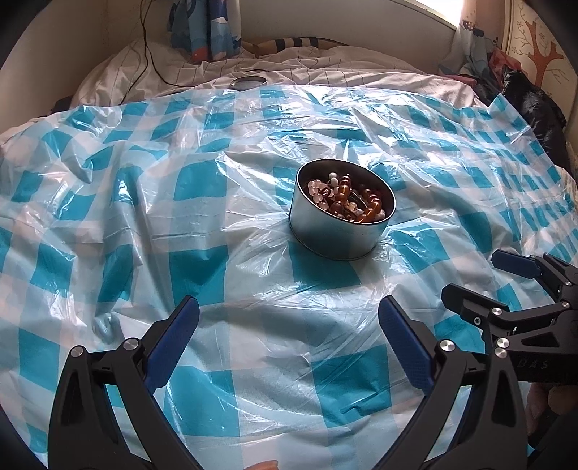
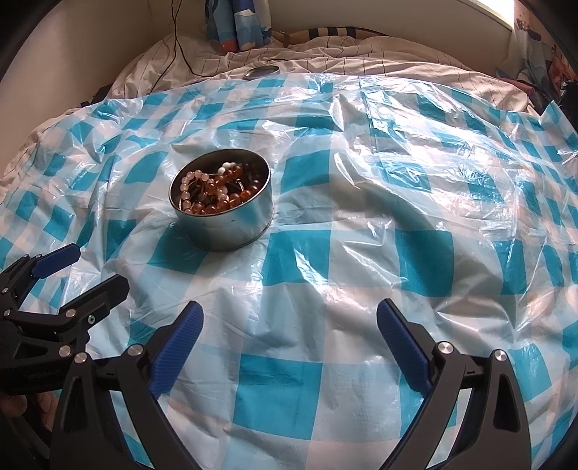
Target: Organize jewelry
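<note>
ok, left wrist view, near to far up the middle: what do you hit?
Left tongs, open → checked plastic sheet → round tin holding bead bracelets → tin lid at the sheet's far edge → white striped bedding → curtain.

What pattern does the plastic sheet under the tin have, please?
Blue-and-white checks on the plastic sheet, clearest in the right wrist view.

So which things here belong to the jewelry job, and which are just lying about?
Belongs to the job:
- round tin
- bead bracelets inside it
- tin lid at the far edge
- left gripper, right gripper, both open

Lying about:
- checked plastic sheet
- black cable
- striped bedding
</note>
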The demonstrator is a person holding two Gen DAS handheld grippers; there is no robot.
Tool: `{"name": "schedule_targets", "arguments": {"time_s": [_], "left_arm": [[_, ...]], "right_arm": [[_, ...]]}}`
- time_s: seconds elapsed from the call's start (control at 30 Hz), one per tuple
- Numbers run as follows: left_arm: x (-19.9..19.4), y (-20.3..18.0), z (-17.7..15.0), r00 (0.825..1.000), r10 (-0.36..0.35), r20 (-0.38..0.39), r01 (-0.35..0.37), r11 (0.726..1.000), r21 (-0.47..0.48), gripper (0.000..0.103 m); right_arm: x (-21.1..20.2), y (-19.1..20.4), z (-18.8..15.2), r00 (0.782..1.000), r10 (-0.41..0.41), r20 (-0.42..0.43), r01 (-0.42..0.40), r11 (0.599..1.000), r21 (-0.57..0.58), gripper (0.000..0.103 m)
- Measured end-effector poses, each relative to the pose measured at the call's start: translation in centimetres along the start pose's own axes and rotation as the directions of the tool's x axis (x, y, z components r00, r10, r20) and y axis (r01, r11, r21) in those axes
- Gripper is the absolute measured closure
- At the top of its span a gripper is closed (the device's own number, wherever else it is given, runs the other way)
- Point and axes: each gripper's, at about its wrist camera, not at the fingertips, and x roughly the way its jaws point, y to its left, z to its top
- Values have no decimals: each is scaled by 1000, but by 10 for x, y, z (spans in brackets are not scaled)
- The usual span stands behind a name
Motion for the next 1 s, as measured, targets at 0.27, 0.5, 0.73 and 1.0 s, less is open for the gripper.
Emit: {"name": "schedule_targets", "arguments": {"time_s": [0.27, 0.5, 0.73, 1.0], "left_arm": [[-1, 0, 0, 1000, 28, 12, -28, 1000, 12, 8], [-1, 0, -1, 999, 35, 14, -35, 999, 14, 8], [1, 0, -1, 997, 73, 10, -73, 997, 19, 8], [1, -1, -1, 998, 59, 8, -59, 998, 27, 8]], "right_arm": [[1, 0, -1, 1000, 3, -5, -4, 1000, -2, 10], [3, 0, -3, 1000, 7, -12, -7, 1000, -1, 10], [2, 1, -3, 1000, 8, -14, -8, 1000, -7, 9], [4, 1, -4, 1000, 6, -17, -7, 1000, -14, 9]]}}
